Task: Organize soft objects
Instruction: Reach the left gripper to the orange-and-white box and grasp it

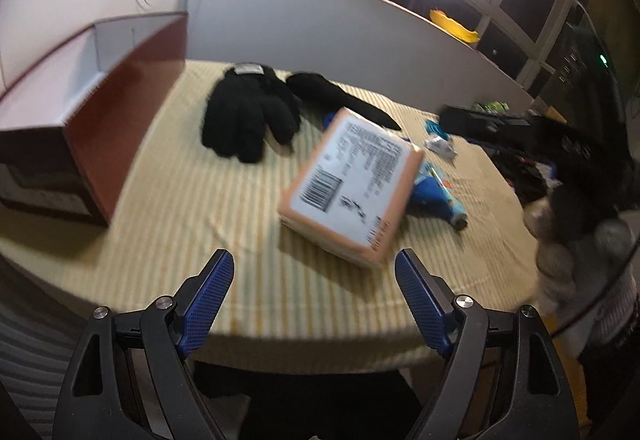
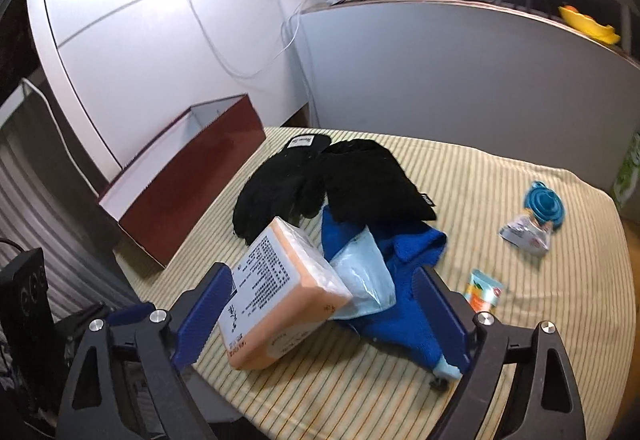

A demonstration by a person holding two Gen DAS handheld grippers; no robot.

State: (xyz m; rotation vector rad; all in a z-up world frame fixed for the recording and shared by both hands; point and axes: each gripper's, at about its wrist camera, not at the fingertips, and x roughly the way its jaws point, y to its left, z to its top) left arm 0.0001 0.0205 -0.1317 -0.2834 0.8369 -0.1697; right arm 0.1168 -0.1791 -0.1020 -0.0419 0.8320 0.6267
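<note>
An orange tissue pack [image 1: 352, 186] with a white label lies tilted on the striped tablecloth [image 1: 192, 200]; it also shows in the right wrist view [image 2: 280, 294]. Black gloves [image 1: 250, 116] and a black cloth [image 1: 340, 96] lie behind it. A blue towel [image 2: 396, 260] with a clear plastic bag [image 2: 366, 276] on it lies under the pack's far side. My left gripper [image 1: 314, 292] is open and empty, near the table's front edge. My right gripper [image 2: 324, 310] is open, its fingers standing either side of the pack and towel.
An open red-brown box [image 1: 100, 80] stands at the table's left, also seen in the right wrist view [image 2: 192, 176]. A blue collapsible funnel [image 2: 544, 204], a foil packet [image 2: 524, 236] and a small orange sachet [image 2: 484, 290] lie to the right. A white partition [image 2: 460, 80] backs the table.
</note>
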